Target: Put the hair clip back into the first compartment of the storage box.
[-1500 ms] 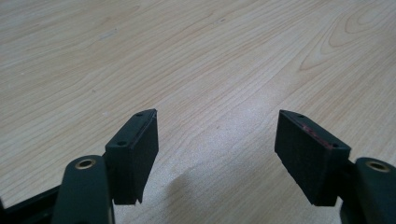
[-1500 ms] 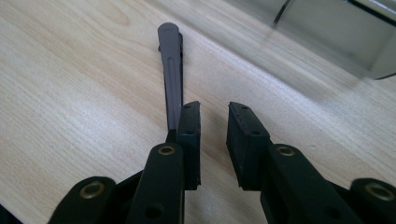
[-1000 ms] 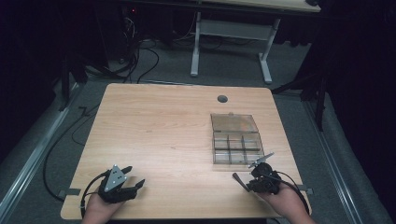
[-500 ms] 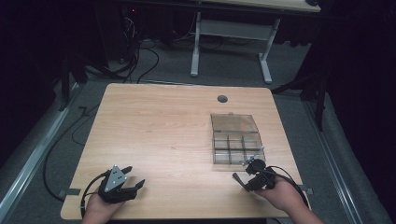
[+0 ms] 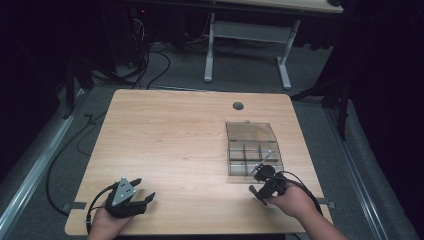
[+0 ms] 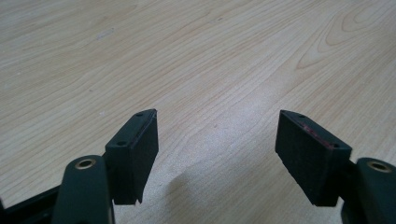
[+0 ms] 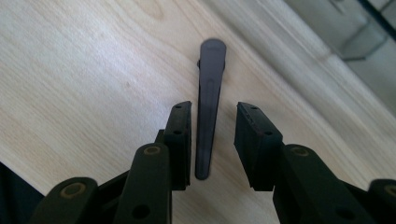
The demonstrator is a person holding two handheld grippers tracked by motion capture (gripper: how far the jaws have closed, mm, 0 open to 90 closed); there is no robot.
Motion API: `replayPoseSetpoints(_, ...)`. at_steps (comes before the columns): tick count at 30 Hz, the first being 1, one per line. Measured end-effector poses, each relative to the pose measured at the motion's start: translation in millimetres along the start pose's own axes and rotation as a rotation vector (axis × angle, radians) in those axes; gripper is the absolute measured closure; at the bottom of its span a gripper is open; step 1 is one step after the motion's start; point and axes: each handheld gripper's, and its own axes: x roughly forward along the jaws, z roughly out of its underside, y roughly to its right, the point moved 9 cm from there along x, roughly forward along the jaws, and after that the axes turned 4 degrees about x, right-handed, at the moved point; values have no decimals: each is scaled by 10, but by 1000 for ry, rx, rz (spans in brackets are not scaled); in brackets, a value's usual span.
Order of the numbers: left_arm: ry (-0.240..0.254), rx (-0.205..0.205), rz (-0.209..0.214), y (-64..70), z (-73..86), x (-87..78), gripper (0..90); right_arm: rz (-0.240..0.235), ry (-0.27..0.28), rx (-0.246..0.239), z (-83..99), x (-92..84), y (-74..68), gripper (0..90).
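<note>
On pale wooden table [image 5: 175, 145], compartment box [image 5: 252, 150]

Light wood counter [image 5: 170, 145] with a cable hole [image 5: 238, 105] near the far edge. A clear compartment box [image 5: 252, 148], lid open, sits on its right side, and a thin dark strip [image 7: 207, 107] lies flat near the right edge.

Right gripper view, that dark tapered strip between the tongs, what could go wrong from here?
The right tongs have just been opening, and the dark strip lies between them, closer to one pad. Pulling back carelessly could drag or flick it. Its far tip points toward the table edge, which looks close, so a nudge might send it off the table.
</note>
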Motion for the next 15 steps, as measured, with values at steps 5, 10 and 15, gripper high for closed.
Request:
replayPoseSetpoints(5, 0, 1, 1, 2, 0, 0, 306, 9, -9, -25, -71, 29, -17, 668)
replayPoseSetpoints(10, -1, 2, 3, 5, 0, 0, 306, 22, -16, -33, -121, 66, -6, 680)
replayPoseSetpoints(15, -1, 2, 3, 6, 0, 0, 306, 36, -21, -43, -146, 69, 4, 731)
